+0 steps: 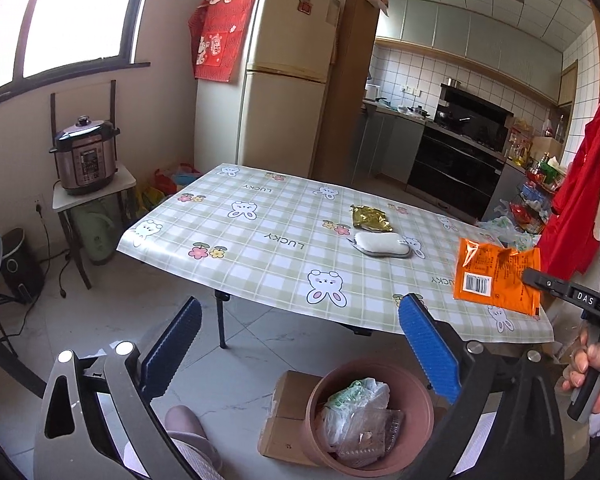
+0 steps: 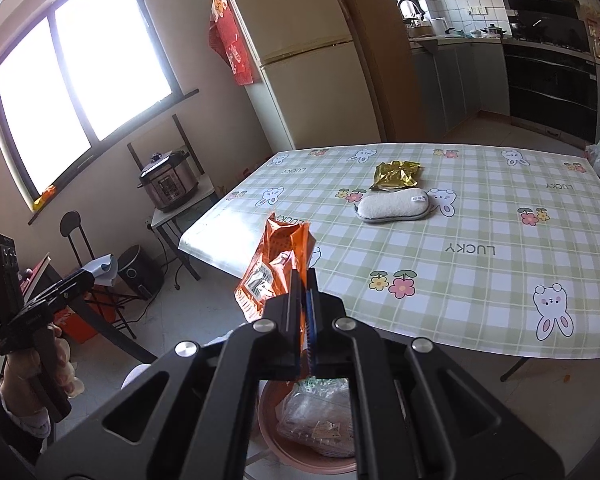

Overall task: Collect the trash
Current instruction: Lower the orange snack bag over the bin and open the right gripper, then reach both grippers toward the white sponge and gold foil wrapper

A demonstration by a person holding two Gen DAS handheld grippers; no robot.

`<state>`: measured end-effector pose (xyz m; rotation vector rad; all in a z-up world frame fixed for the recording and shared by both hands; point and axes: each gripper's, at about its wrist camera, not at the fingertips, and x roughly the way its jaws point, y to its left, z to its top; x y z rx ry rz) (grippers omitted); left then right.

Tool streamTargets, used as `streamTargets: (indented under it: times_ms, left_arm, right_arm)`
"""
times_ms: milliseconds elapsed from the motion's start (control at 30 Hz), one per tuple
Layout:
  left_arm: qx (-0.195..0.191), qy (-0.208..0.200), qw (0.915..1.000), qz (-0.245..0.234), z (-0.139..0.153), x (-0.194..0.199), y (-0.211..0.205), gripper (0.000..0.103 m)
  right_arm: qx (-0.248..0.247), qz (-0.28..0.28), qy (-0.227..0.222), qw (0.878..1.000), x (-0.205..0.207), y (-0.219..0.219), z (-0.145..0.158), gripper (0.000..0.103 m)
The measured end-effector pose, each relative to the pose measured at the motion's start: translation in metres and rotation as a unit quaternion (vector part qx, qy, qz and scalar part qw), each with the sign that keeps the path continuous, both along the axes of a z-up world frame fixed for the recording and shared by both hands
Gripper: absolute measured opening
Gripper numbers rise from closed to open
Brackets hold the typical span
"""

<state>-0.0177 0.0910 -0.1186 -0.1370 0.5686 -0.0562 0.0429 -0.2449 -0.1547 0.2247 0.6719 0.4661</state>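
Note:
My left gripper (image 1: pixel 300 344) is open, its blue pads wide apart and empty, above a pink trash bin (image 1: pixel 370 416) on the floor that holds clear plastic and bags. My right gripper (image 2: pixel 305 276) is shut on an orange snack wrapper (image 2: pixel 278 264), held in the air over the table's near edge; the left wrist view shows that orange wrapper (image 1: pixel 496 274) at the right with the right gripper (image 1: pixel 534 278) clamped on it. A gold foil wrapper (image 1: pixel 370 218) and a white sponge pad (image 1: pixel 382 244) lie on the checked table (image 1: pixel 260 240).
A cardboard box (image 1: pixel 288 416) lies beside the bin. A fridge (image 1: pixel 288 72) stands behind the table, and a pressure cooker (image 1: pixel 85 154) sits on a side stand at the left. A chair and a small appliance (image 2: pixel 134 270) stand left of the table.

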Motion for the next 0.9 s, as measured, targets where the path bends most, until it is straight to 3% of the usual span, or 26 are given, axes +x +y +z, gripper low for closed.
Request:
streamTargets:
  times_ms: [400,567,700,833,900]
  left_arm:
    - [0.007,-0.003,0.9999,0.009,0.002,-0.006,0.005,0.097]
    - [0.003,-0.002,1.0,0.007,0.001,-0.008,0.007,0.097]
    - [0.004,-0.002,1.0,0.009,0.0,-0.009,0.008,0.097]
    - [0.008,-0.004,0.9999,0.01,-0.001,-0.009,0.008,0.097]
    - [0.008,-0.004,0.9999,0.011,-0.001,-0.009,0.009,0.097]
  right_arm:
    - [-0.02,0.017,0.014,1.0,-0.012,0.01,-0.007,0.009]
    - [-0.021,0.027,0.017,0.999,-0.014,0.015,-0.007,0.027]
    - [-0.027,0.025,0.013,0.999,-0.016,0.018,-0.005,0.035]
    - [-0.026,0.014,0.012,0.999,-0.016,0.017,-0.004,0.067]
    - [-0.026,0.009,0.012,1.0,-0.016,0.016,-0.004,0.073]
